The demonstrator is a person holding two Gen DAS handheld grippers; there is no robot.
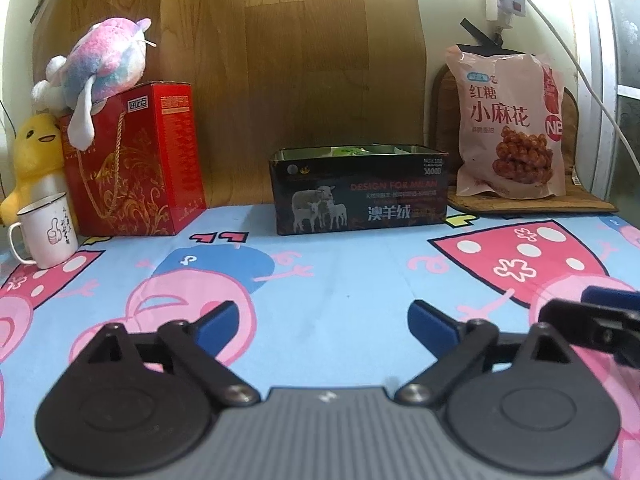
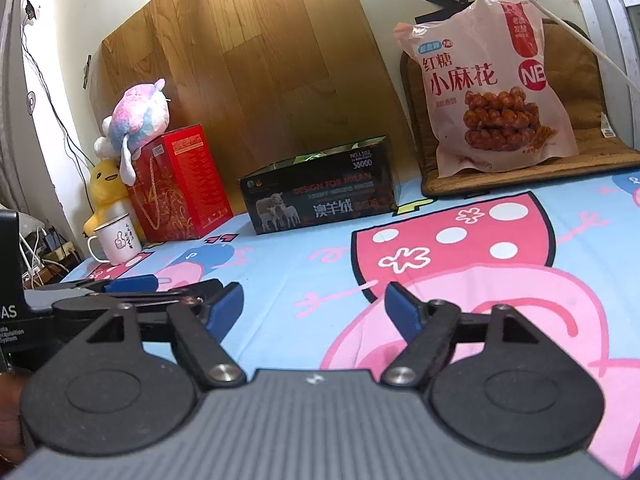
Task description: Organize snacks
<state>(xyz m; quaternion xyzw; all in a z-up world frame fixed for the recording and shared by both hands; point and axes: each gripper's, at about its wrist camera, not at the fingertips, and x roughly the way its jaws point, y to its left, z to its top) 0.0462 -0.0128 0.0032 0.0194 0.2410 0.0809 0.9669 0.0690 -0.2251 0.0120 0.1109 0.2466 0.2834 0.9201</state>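
I had both claws low over the cartoon-print cloth (image 1: 340, 280) that covered the table. My left gripper (image 1: 322, 322) was released, its blue-padded fingers (image 1: 218, 320) spread wide with nothing between them, hanging above the near middle of the cloth. My right gripper (image 2: 314, 308) was likewise released and empty, sitting just to the right of the left one; in the left wrist view I could see one of its blue tips at the right edge, and in the right wrist view the left tool lay close alongside on my left.

The snack bag (image 1: 510, 124), pink with a picture of fried dough twists, stood upright at the far right corner, leaning back against the wall on a brown woven mat (image 1: 532, 202). The black tin box (image 1: 360, 194), printed with sheep, sat open-topped at the middle of the far edge, just left of the mat. Something green (image 1: 350, 151) showed over its rim, but I could not tell what it was.

Toward the far left corner stood a red gift box (image 1: 140, 160) with a pink-and-blue plush toy (image 1: 100, 66) on top, a yellow duck plush (image 1: 34, 160) beside it, and a white enamel mug (image 1: 46, 230) in front of the duck, close to the left edge.
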